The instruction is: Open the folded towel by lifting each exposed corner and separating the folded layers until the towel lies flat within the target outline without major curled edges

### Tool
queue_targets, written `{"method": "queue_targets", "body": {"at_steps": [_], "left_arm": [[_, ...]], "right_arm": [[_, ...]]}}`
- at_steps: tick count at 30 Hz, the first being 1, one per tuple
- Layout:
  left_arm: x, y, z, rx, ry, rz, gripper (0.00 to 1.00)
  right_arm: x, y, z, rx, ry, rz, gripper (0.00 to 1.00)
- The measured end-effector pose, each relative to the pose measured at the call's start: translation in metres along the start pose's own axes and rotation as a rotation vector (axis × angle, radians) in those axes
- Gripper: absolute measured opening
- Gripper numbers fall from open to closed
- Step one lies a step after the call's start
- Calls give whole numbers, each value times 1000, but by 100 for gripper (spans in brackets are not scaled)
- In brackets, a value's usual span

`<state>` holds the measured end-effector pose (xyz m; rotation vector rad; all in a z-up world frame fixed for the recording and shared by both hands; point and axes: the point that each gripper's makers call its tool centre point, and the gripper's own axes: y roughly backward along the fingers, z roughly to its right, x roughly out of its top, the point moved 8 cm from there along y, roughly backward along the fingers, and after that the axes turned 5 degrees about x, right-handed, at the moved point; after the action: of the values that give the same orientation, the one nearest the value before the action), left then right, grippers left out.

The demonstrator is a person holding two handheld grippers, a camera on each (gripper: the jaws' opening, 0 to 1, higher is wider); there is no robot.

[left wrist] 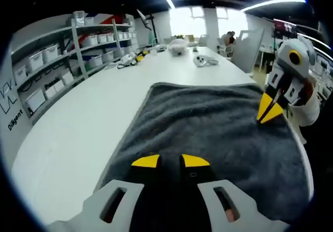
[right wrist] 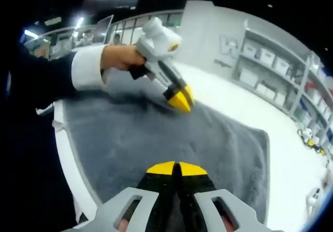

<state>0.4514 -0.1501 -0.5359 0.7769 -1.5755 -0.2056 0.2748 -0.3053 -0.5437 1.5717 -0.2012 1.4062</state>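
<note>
**2 gripper cameras, facing each other across 1 towel**

The left gripper view rides low over the near edge of the grey towel [left wrist: 208, 133], looking along the white table [left wrist: 78, 133] toward far shelving [left wrist: 57, 60] at its left and bright windows beyond. The right gripper [left wrist: 270, 110] enters at its right. The right gripper view sits close above the opposite side of the towel [right wrist: 171, 138], facing back toward the left gripper [right wrist: 181, 101] and the hand [right wrist: 122, 56] holding it, shelving [right wrist: 270, 65] at far right. Both views share the towel, table and shelving.
</note>
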Motion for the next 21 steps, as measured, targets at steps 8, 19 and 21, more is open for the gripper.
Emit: {"method": "queue_targets", "body": {"at_steps": [8, 19, 21], "left_arm": [[-18, 7, -11, 27, -1, -45, 11], [-23, 4, -9, 39, 39, -2, 10], [-23, 5, -8, 42, 35, -8, 10]], "right_arm": [[-6, -2, -3, 49, -37, -54, 0], [-13, 6, -20, 60, -46, -88, 0], [-11, 7, -22, 80, -20, -92, 0]]}}
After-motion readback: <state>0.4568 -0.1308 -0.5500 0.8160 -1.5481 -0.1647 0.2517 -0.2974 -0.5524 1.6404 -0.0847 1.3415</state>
